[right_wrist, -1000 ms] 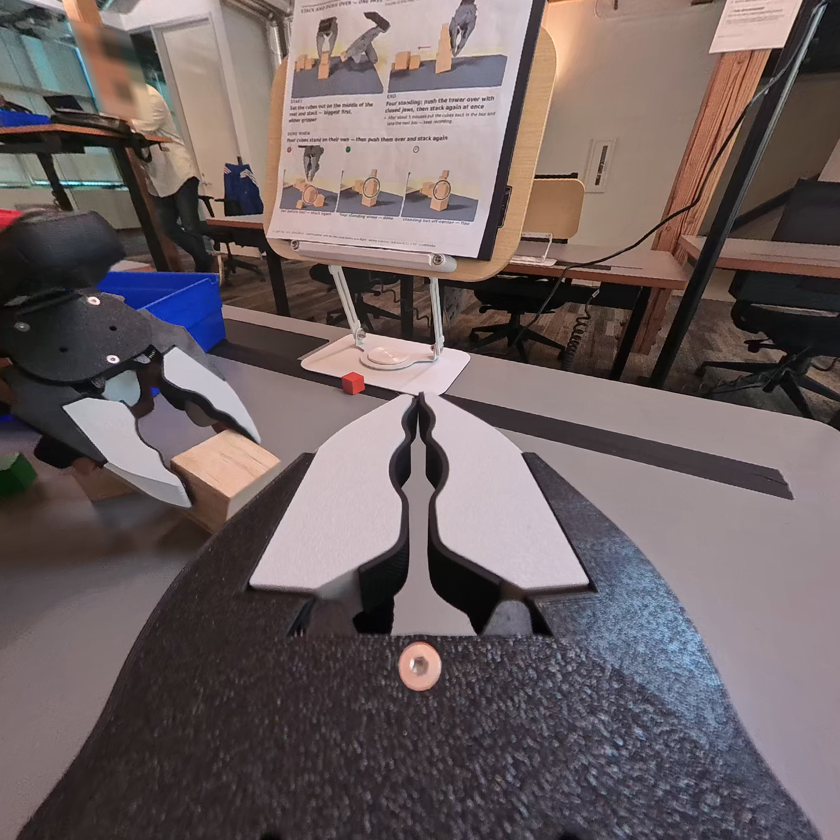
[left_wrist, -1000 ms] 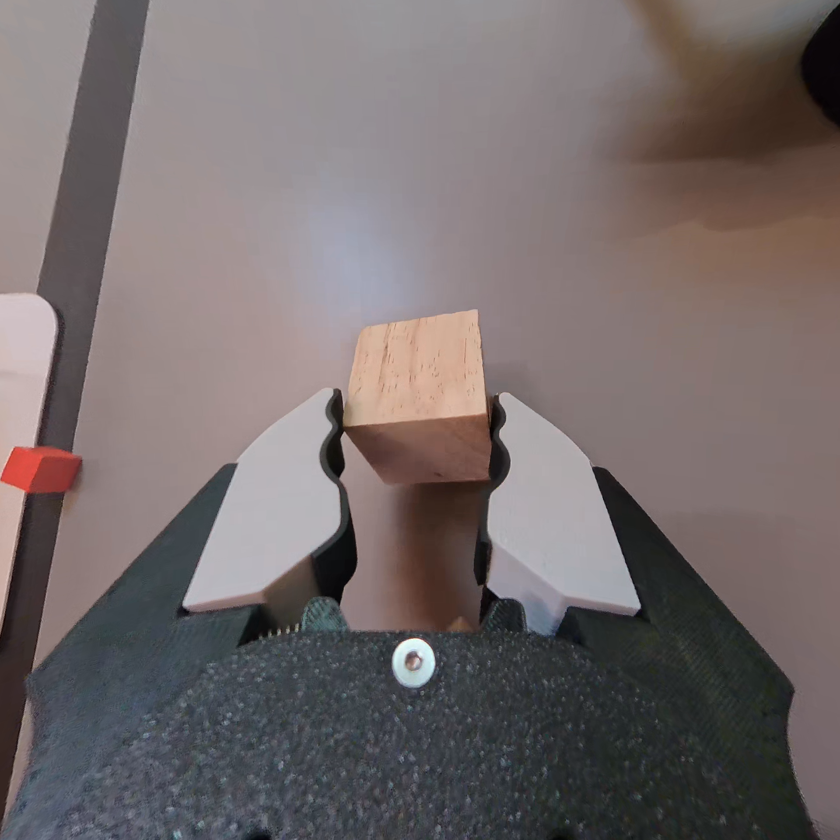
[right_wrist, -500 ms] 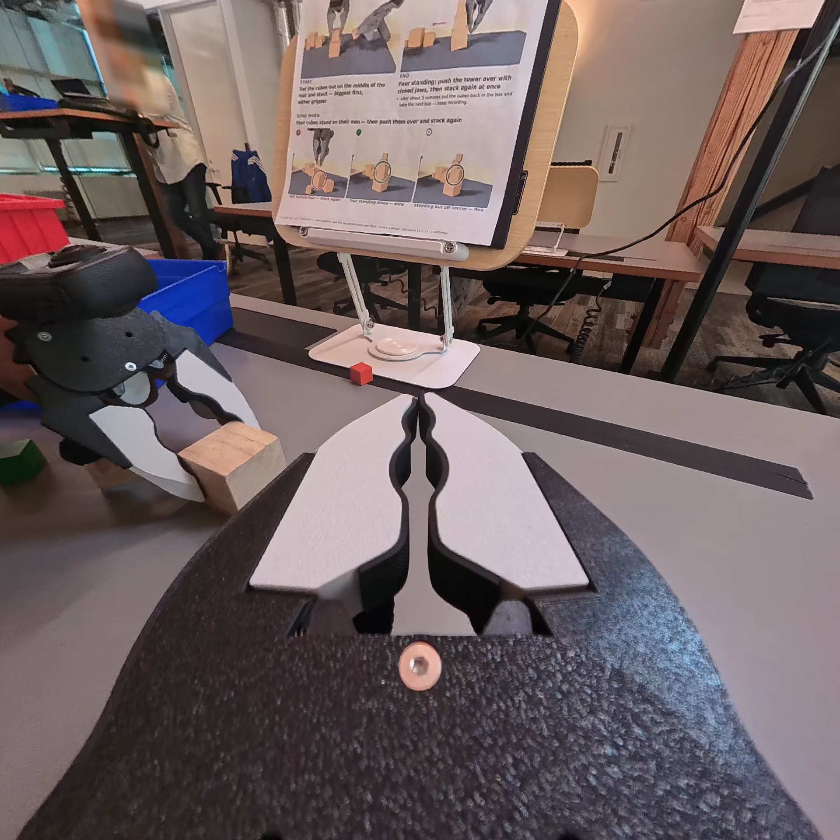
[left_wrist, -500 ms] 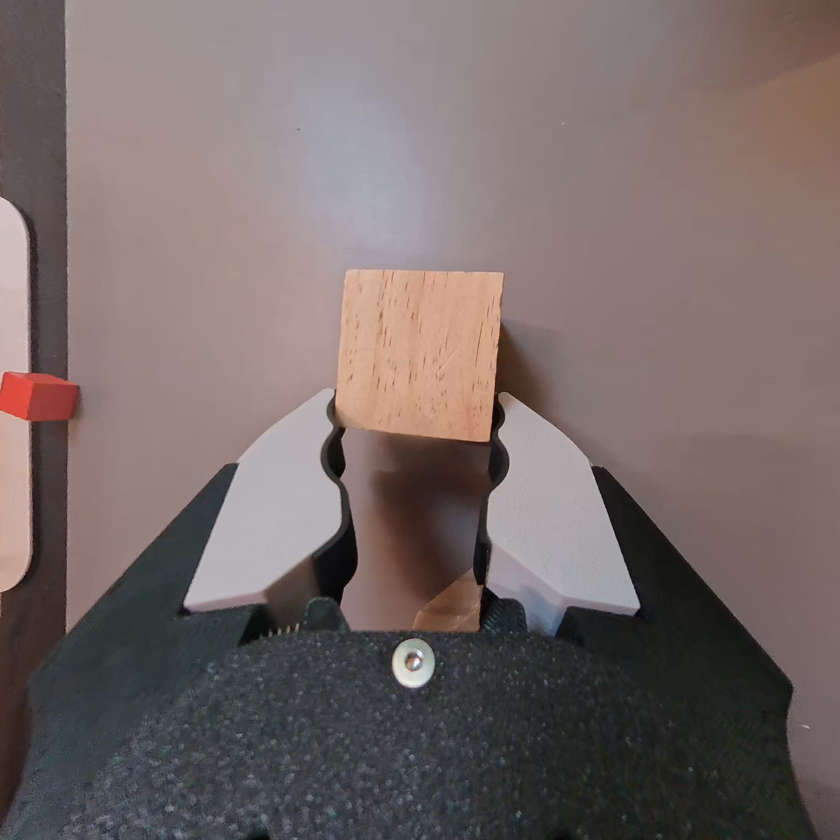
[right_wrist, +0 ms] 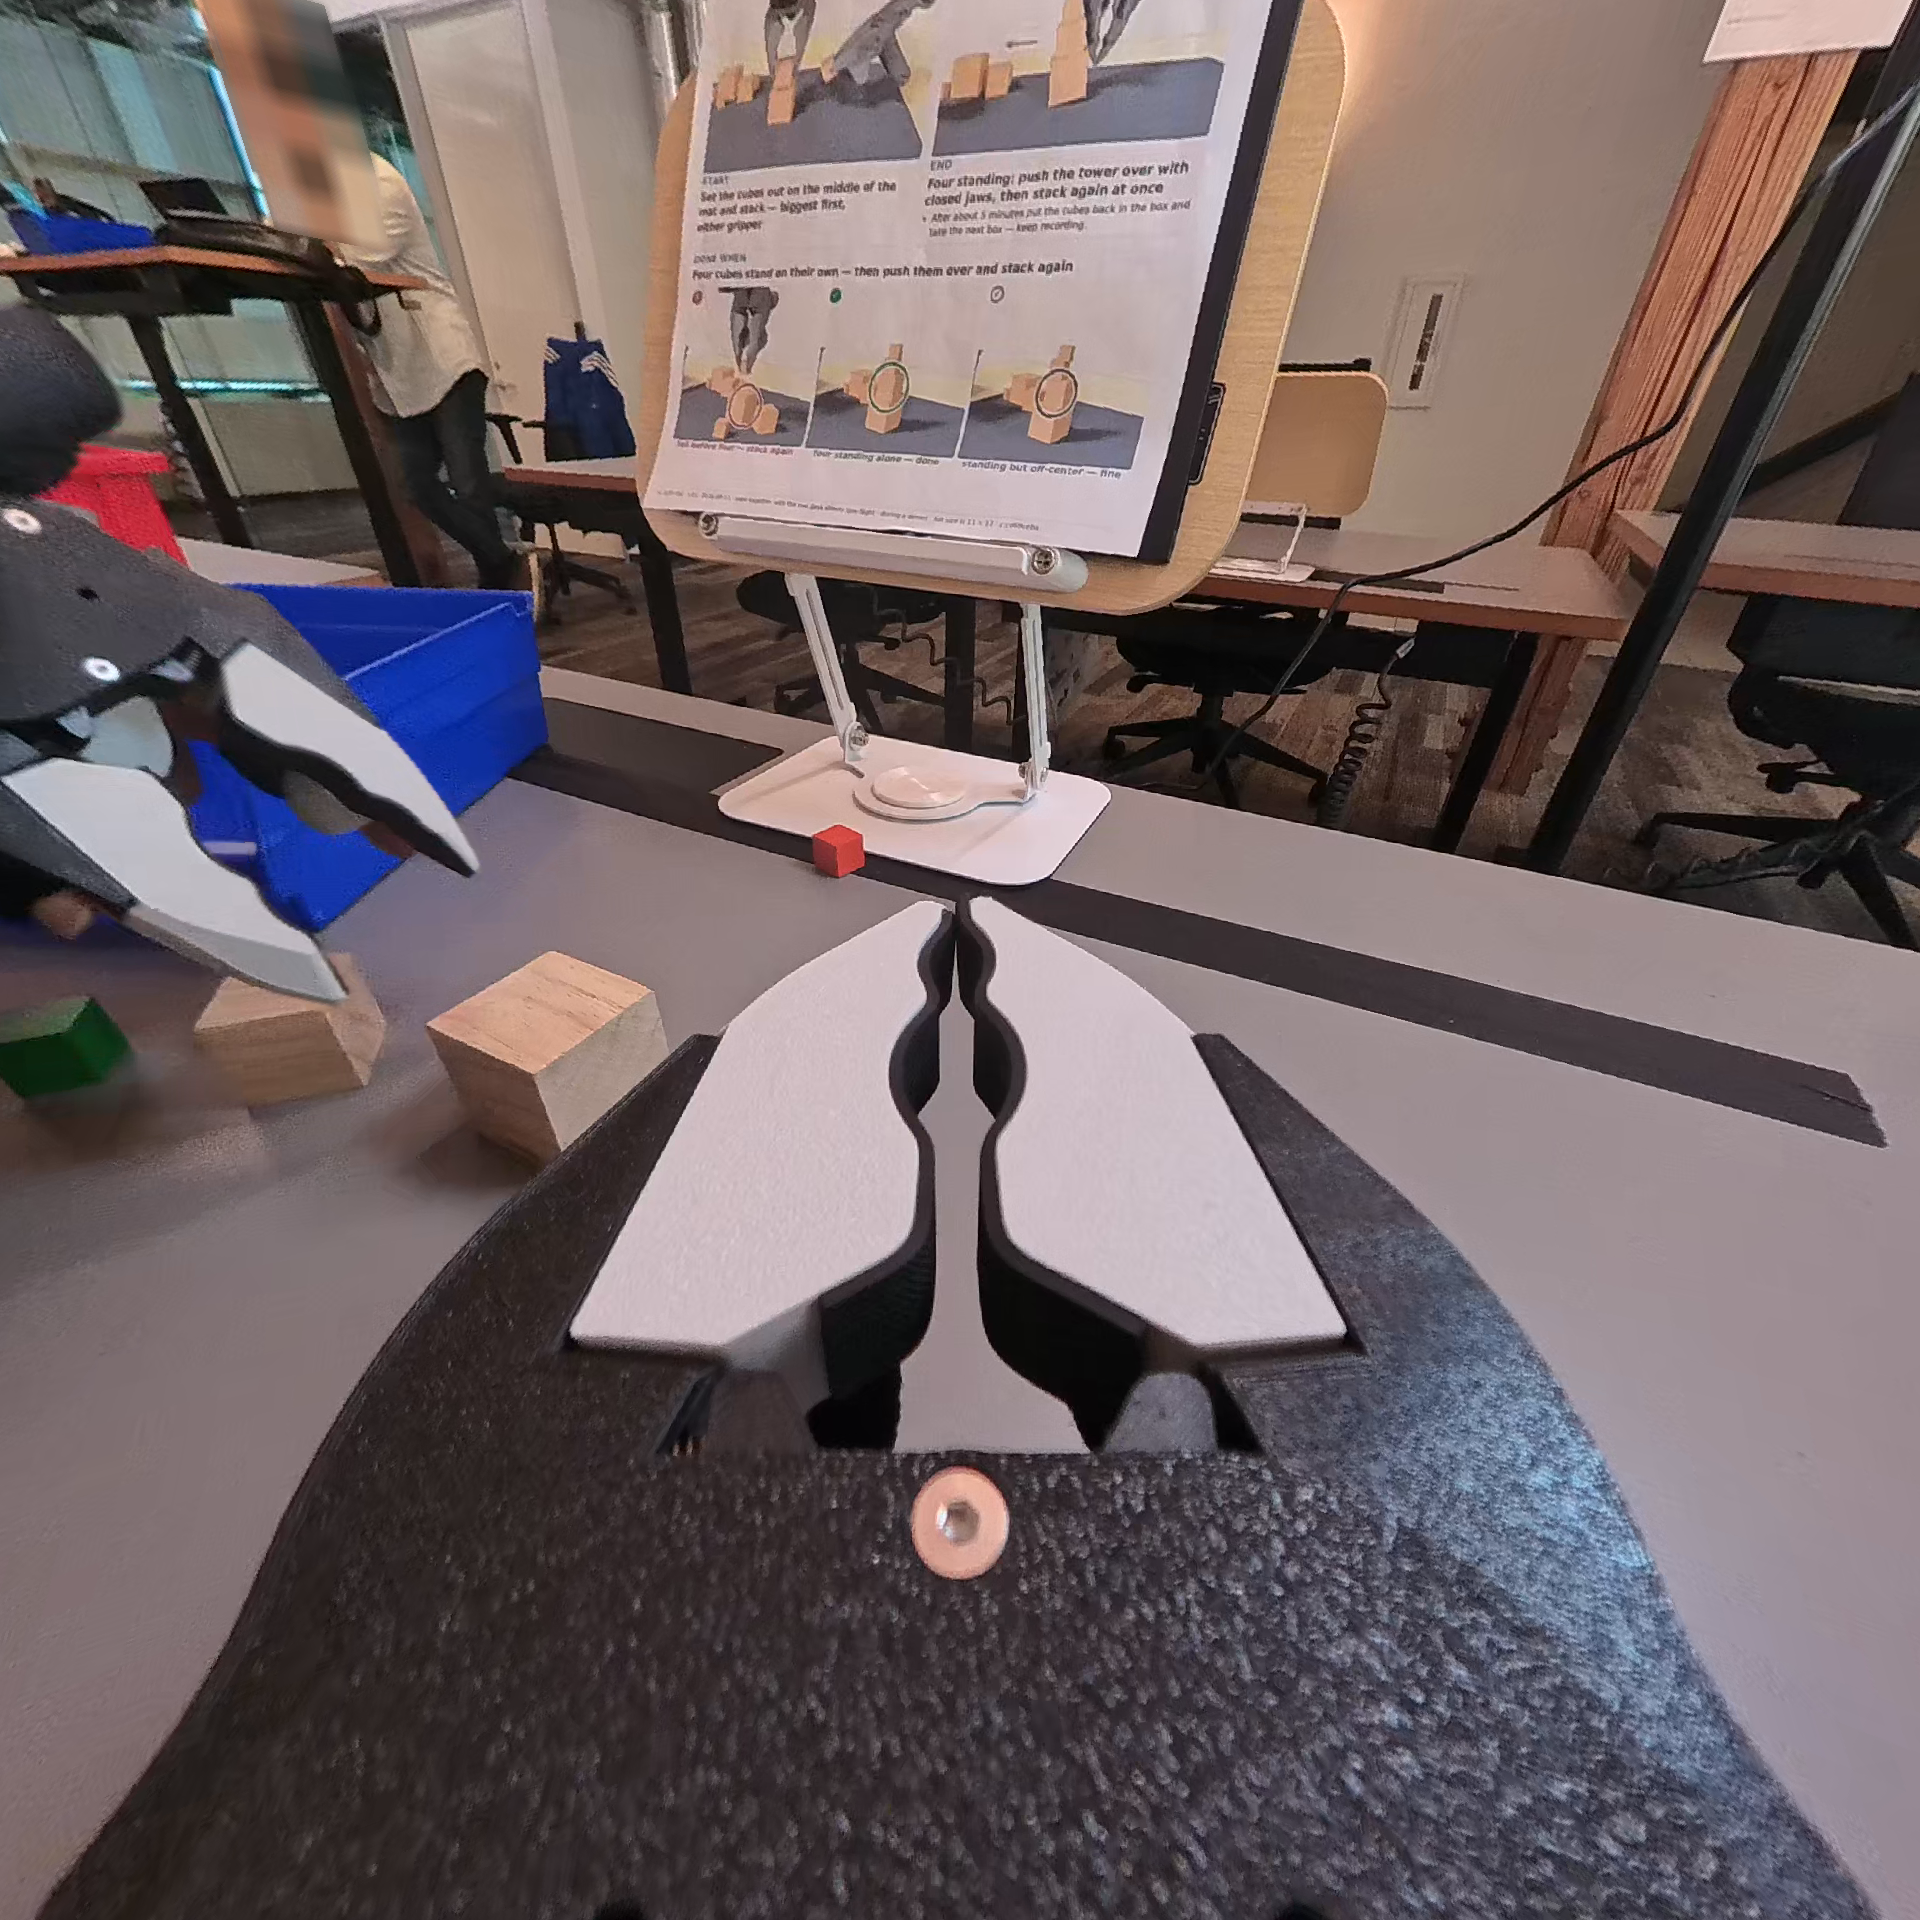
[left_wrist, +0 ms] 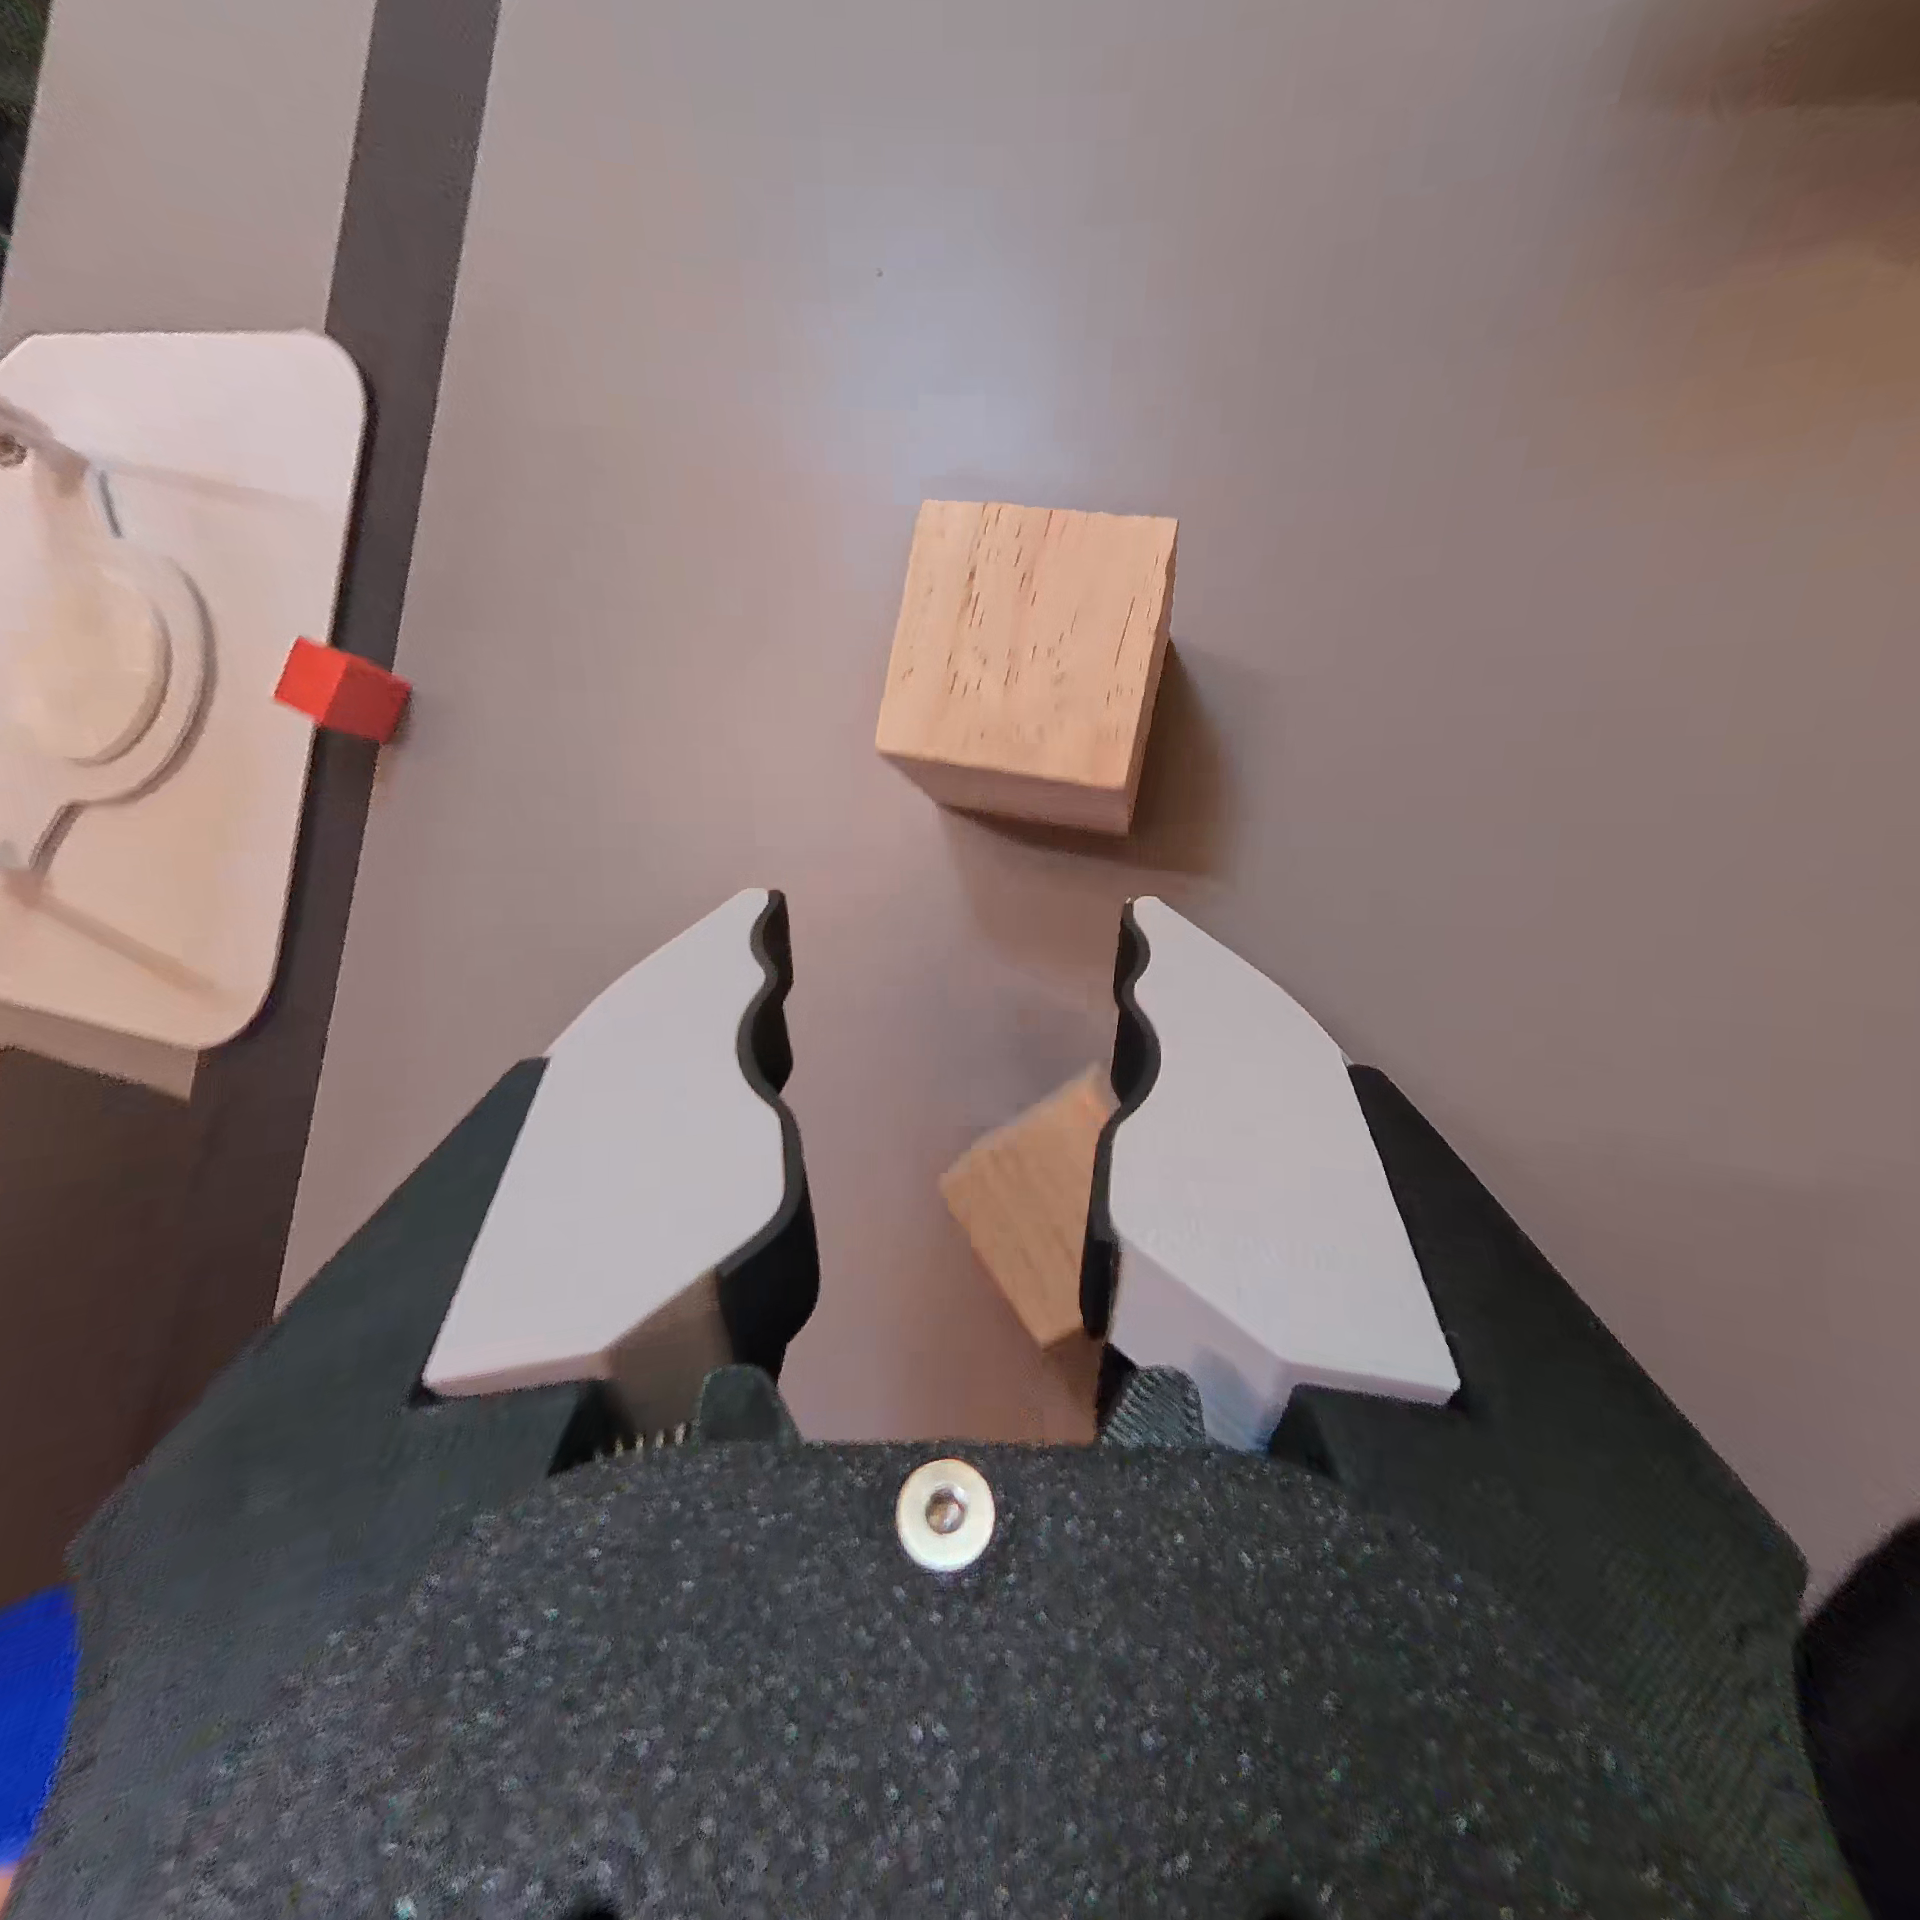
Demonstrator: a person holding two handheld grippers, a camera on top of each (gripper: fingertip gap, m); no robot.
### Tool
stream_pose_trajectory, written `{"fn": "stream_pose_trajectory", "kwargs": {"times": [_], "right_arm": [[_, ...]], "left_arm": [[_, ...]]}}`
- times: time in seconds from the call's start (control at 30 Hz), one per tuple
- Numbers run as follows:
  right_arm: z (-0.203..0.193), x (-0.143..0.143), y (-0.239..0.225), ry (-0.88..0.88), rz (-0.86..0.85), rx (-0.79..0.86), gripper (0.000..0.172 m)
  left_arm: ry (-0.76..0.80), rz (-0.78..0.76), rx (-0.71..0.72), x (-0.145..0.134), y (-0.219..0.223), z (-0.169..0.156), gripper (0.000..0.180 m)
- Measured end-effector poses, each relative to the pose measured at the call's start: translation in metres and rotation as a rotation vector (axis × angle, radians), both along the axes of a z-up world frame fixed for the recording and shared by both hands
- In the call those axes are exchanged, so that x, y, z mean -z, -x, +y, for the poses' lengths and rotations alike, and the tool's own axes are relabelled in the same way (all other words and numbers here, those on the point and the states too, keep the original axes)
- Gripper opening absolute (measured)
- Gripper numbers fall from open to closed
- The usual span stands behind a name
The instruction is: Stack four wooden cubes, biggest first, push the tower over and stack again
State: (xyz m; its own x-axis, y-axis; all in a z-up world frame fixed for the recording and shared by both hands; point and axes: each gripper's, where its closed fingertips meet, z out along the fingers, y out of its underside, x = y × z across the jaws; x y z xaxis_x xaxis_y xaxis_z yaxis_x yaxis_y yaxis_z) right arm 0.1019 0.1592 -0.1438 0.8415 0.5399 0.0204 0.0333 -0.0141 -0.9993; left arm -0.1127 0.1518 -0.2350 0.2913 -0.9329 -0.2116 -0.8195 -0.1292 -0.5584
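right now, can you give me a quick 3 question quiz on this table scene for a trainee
1. True or false: the left gripper is gripping the large wooden cube.
2. Multiple choice: the small red cube sits next to A) the white stand base B) the blue bin C) the green block.
3. Fill in: the right gripper fingers are ____.

Key: 1 false, its fingers are apart and short of the cube. 2 A. 3 shut, with nothing between them.

**An open office used as a test bench**

Desks [right_wrist: 1455, 613] and swivel chairs [right_wrist: 1236, 665] were seen behind a grey table [right_wrist: 1558, 1195]. A propped instruction sheet [right_wrist: 935, 260], blue bin [right_wrist: 416, 665] and wooden cubes [right_wrist: 540, 1039] were laid out.
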Motion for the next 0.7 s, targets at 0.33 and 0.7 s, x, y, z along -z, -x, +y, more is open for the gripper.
{"fn": "stream_pose_trajectory", "kwargs": {"times": [0.33, 0.7], "right_arm": [[0.000, 0.001, 0.002, 0.009, 0.002, -0.010, 0.000], [-0.003, -0.002, 0.004, 0.004, 0.008, -0.017, 0.000]], "left_arm": [[0.085, 0.096, -0.297, 0.017, 0.057, -0.035, 0.058], [0.041, -0.119, -0.595, 0.047, 0.057, -0.036, 0.051]]}}
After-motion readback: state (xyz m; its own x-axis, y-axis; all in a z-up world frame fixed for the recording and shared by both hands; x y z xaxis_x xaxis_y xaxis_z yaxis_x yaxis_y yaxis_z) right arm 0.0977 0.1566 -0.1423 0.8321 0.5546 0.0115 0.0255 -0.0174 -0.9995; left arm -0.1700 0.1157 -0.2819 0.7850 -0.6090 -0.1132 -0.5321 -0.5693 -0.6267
